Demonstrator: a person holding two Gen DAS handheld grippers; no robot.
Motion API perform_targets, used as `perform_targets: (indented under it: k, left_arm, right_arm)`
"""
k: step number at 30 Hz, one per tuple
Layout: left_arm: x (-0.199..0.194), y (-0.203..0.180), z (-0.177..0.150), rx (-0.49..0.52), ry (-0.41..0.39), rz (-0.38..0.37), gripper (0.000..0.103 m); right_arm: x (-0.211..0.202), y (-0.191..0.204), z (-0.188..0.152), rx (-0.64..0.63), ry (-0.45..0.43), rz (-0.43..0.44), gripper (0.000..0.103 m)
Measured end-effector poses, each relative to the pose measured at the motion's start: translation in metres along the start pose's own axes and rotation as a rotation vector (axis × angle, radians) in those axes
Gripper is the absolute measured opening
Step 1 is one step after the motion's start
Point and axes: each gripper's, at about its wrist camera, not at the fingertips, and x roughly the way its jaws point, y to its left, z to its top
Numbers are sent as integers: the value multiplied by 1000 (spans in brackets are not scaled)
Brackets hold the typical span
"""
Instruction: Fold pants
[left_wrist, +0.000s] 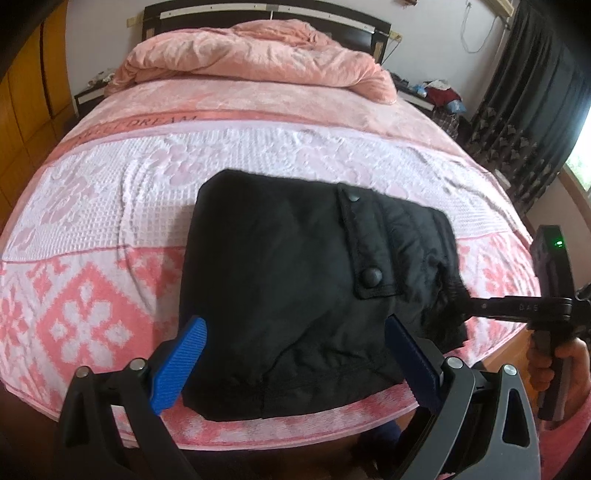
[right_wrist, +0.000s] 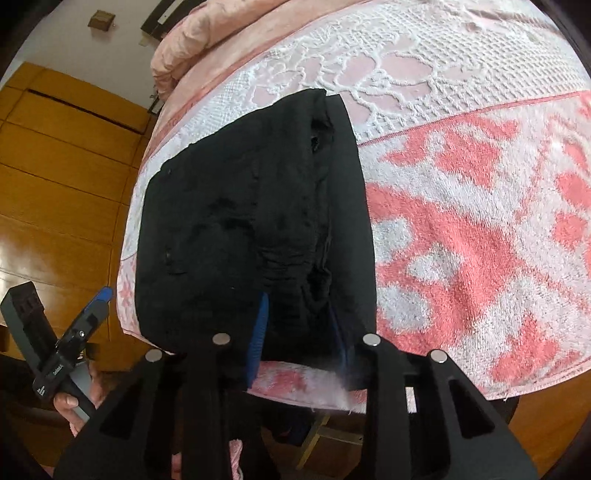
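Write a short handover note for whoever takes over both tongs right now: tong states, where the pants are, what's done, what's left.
Left tongs: open, hovering over the near edge of the pants, gripping nothing.
Right tongs: partly closed around the bundle's right end; grip unclear.
Black pants: compact folded bundle near the foot edge of the bed, pocket flap facing up.
Done: the main folds, apparently.
Left: probably release, withdraw, tidy edges.

Matt black cloth pants (left_wrist: 288, 280) lie on a rough terry bedspread (left_wrist: 110, 206); the wardrobe (right_wrist: 55, 177) is glossy wood.
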Motion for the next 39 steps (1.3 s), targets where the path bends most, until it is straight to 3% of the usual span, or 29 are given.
perform_targets:
  k: [6,10,13,16,23,28,29,36,39]
  left_arm:
    - [12,27,-9,-74,50,-8,98]
    - [3,51,-15,-140,49,-44,98]
    - [-4,63,-19,-165,43,-57,98]
    - [-8,71,-25,-189,41,-76,98]
    - [-5,84,-33,-198,71,-114,98]
    - [3,98,-31,-244,118,-212,98]
    - [6,101,-31,-255,128,-223,98]
    - [35,119,-19,-285,211,-256,98]
    - [54,123,-11,-287,249,-255,98]
  right_arm:
    - [-3,6,2,-19,-13,-15,33]
    - [-26,20,-3,-82,-73,-61,35]
    - [-46,21,-5,-74,-108,-40,35]
    - [-61,24,-9,-80,-137,-74,35]
    - [-63,28,-30,-91,-121,-120,39]
    - [-63,15,-36,-61,-104,-56,52]
    - [-62,11,-35,-54,-91,-24,58]
    - [-41,-20,-16,34,-32,161,66]
    - [-27,-31,-8,64,2,194,68]
